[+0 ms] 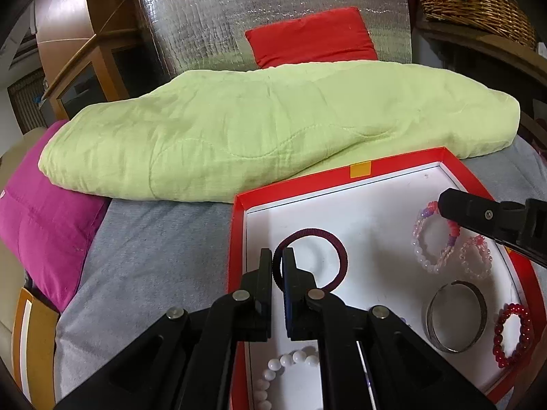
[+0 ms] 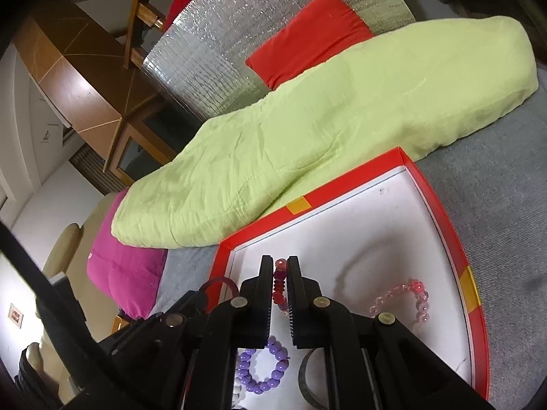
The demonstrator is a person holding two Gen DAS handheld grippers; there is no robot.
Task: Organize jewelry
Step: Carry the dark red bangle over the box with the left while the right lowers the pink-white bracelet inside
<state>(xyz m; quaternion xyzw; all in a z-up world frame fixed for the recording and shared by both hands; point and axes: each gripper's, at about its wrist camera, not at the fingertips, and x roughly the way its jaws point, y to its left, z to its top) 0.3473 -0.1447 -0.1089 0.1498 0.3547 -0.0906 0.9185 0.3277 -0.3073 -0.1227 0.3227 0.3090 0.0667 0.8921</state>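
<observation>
A red tray with a white floor [image 1: 236, 239] [image 2: 441, 205] lies on a grey bedsheet. My left gripper [image 1: 277, 253] is shut on the left side of a maroon hair tie [image 1: 336, 249] that rests in the tray. My right gripper [image 2: 281, 261] is shut on a pink, red and purple bead bracelet [image 2: 277, 283]; in the left wrist view the same gripper [image 1: 442, 203] pinches that bracelet's [image 1: 427, 266] top at the tray's right. Loose in the tray are a clear pink bracelet [image 1: 478, 276] [image 2: 410, 287], a silver bangle [image 1: 480, 311], a red bead bracelet [image 1: 512, 307], white beads [image 1: 294, 358] and a purple bracelet [image 2: 259, 387].
A folded light green quilt [image 1: 239, 130] lies just behind the tray. A magenta pillow [image 1: 44, 218] is at the left, and a red cushion [image 1: 307, 37] leans on a silver foil mat [image 1: 205, 17]. A wicker basket [image 1: 471, 0] stands at the back right, wooden furniture [image 1: 78, 44] at the back left.
</observation>
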